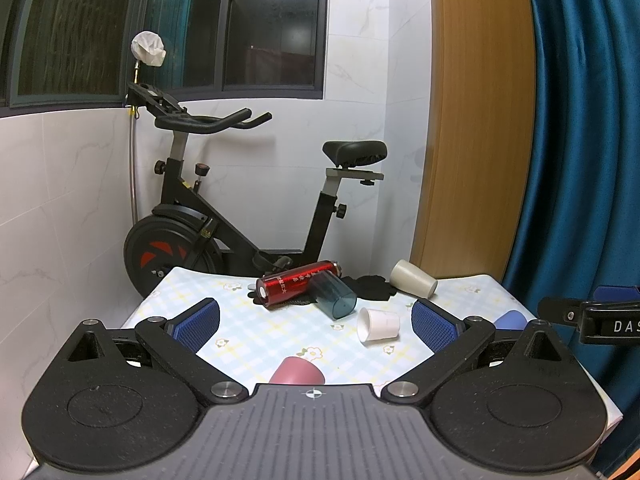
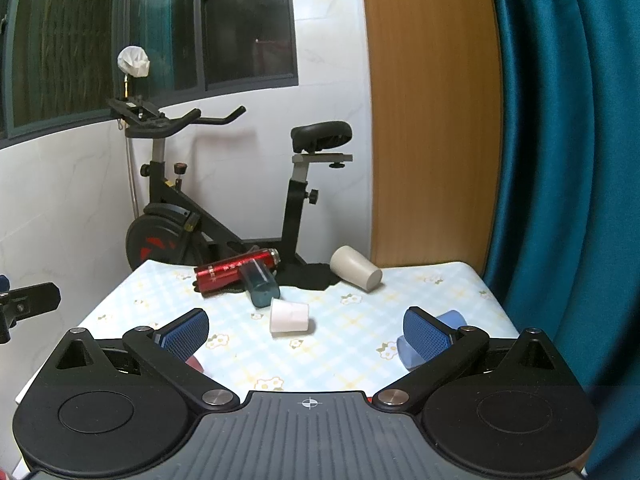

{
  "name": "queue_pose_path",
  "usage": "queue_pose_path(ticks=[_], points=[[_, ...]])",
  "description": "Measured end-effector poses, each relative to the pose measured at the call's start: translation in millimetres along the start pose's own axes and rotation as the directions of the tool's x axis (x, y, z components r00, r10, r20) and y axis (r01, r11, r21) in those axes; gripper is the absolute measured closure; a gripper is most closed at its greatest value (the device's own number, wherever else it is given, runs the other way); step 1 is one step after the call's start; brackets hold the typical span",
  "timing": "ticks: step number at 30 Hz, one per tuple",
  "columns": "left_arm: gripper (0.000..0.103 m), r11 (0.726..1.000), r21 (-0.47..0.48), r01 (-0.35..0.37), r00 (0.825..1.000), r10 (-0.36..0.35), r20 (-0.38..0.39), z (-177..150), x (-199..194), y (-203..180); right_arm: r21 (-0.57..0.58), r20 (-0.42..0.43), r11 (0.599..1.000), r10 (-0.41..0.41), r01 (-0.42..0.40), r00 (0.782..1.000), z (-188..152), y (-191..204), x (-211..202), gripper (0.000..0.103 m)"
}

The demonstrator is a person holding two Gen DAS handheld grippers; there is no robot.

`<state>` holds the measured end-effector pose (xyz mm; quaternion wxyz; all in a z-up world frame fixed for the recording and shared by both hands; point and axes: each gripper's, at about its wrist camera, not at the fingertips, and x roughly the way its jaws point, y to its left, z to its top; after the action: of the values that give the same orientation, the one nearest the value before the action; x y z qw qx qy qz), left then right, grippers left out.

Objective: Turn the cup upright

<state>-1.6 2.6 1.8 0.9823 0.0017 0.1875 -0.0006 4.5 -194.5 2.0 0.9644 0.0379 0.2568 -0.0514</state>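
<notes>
Pink cup [image 1: 297,371] clear only in left view (tipped); both hand-held grippers [image 1: 316,322] [image 2: 306,332] spread apart, empty.

cups on the table [image 2: 440,272], 5 total, all on their sides: 1 white cup [image 2: 289,317], 1 beige cup [image 2: 355,268], 1 clear teal cup [image 2: 262,283], 1 blue cup [image 2: 444,322], 1 pink cup [image 1: 297,371]. also 1 red bottle [image 2: 232,271], lying down. 1 exercise bike [image 2: 224,184] behind. 2 grippers: left gripper [image 1: 316,322], right gripper [image 2: 306,330].

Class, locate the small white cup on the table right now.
The white cup lies on its side mid-table, just in front of the teal cup, between both open grippers.
</notes>
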Motion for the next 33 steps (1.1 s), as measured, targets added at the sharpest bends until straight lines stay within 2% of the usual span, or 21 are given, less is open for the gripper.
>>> queue_pose_path(ticks=[33], points=[[0.000,1.000,-0.017,-0.011,1.000,0.011,0.023,1.9,0.3,-1.4,0.026,0.035,1.000,0.002,-0.003,0.999,-5.5,-3.3,-3.2,0.000]])
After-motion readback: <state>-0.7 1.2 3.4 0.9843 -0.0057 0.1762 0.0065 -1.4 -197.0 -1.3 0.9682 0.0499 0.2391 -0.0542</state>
